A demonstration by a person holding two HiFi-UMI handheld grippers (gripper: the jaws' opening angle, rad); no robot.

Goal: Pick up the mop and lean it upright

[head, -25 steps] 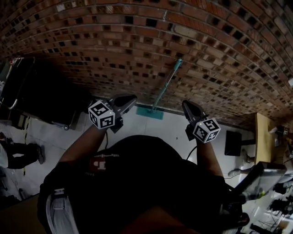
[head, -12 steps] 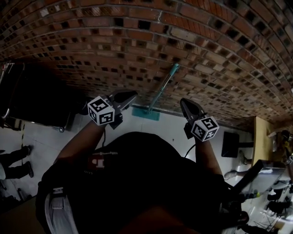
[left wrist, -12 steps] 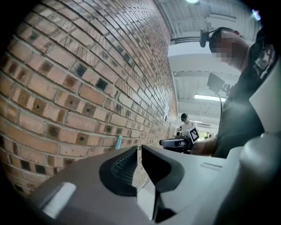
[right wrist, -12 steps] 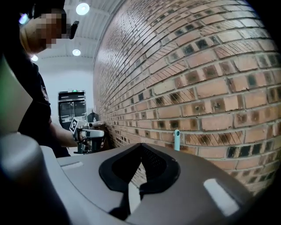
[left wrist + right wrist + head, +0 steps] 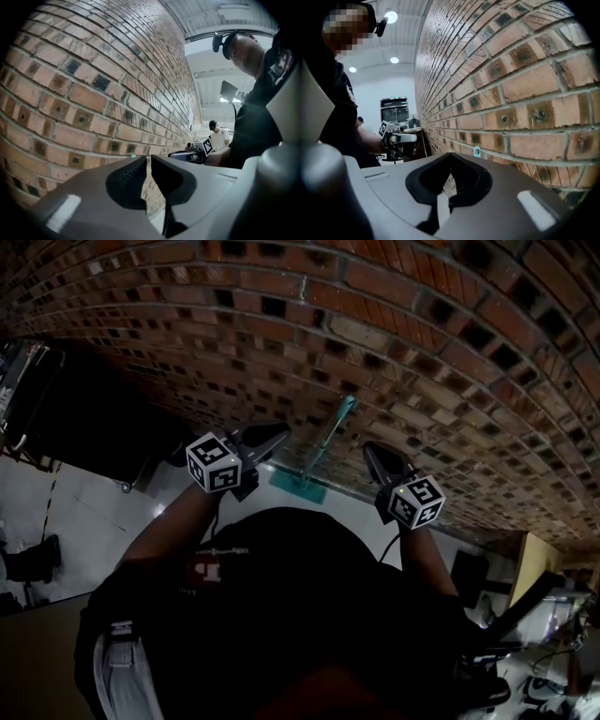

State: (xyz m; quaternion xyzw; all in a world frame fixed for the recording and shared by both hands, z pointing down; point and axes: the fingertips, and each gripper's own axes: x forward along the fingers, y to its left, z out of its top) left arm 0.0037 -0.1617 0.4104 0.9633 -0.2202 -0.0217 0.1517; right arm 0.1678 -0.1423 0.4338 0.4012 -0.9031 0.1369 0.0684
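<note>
**A:** What is different from a second ago?

**B:** The brick wall [image 5: 375, 334] fills far more of the head view and its bricks look larger, so the person has closed in on it. The mop [image 5: 326, 441] now sits nearer, in the gap between the two grippers rather than beyond them.

**A:** And the grippers?

**B:** The left gripper [image 5: 283, 431] has its jaws pressed together with nothing between them, only brick showing past the tips. The right gripper [image 5: 368, 448] is the same, closed and empty. Neither touches the mop.

**A:** So where does the mop stand?

**B:** It is on the pale floor [image 5: 112, 512] at the foot of the wall. Its flat teal head [image 5: 298, 486] lies on the floor and its teal handle [image 5: 336, 420] slants up against the bricks. The right gripper view catches the teal end of the handle [image 5: 476, 151] just past the jaws, close to the wall.

**A:** What does that mean for the task?

**B:** I judge the mop is already leaning. With closed jaws, any new grasp needs them opened first.
</note>
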